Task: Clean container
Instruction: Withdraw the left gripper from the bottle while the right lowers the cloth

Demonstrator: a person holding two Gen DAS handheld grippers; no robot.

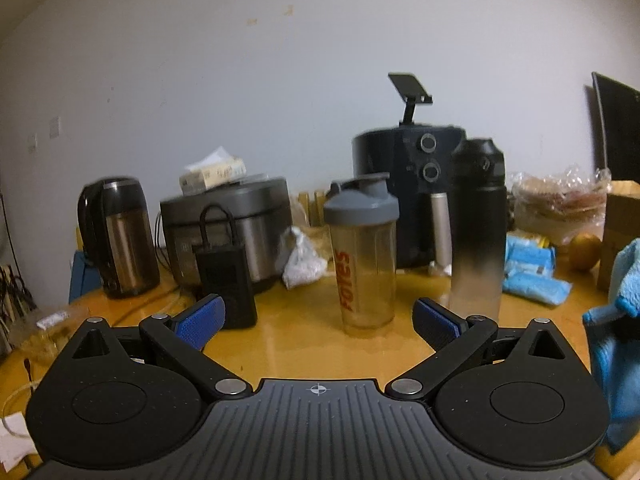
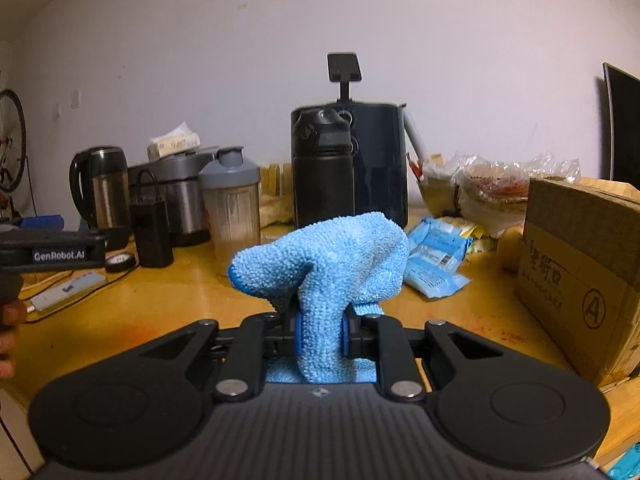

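Blue cloth (image 2: 320,276) sits bunched up right at the front, pinched tight between the blue pads of the right gripper (image 2: 320,332), its fluffy top flopping over and a tail hanging down behind the jaws. Over on the other side, the left gripper (image 1: 318,316) is spread as wide as it goes, nothing between its fingers, hovering low over the yellow table (image 1: 296,344). Straight ahead of that gap stands the shaker (image 1: 362,256), clear body, grey lid on, red lettering down its side, upright on the table and not touched by either finger. Just right of it is a black bottle (image 1: 476,224), with an air fryer (image 1: 408,184) behind both. A kettle (image 1: 118,236) and a cooker (image 1: 232,224) stand off to the left.
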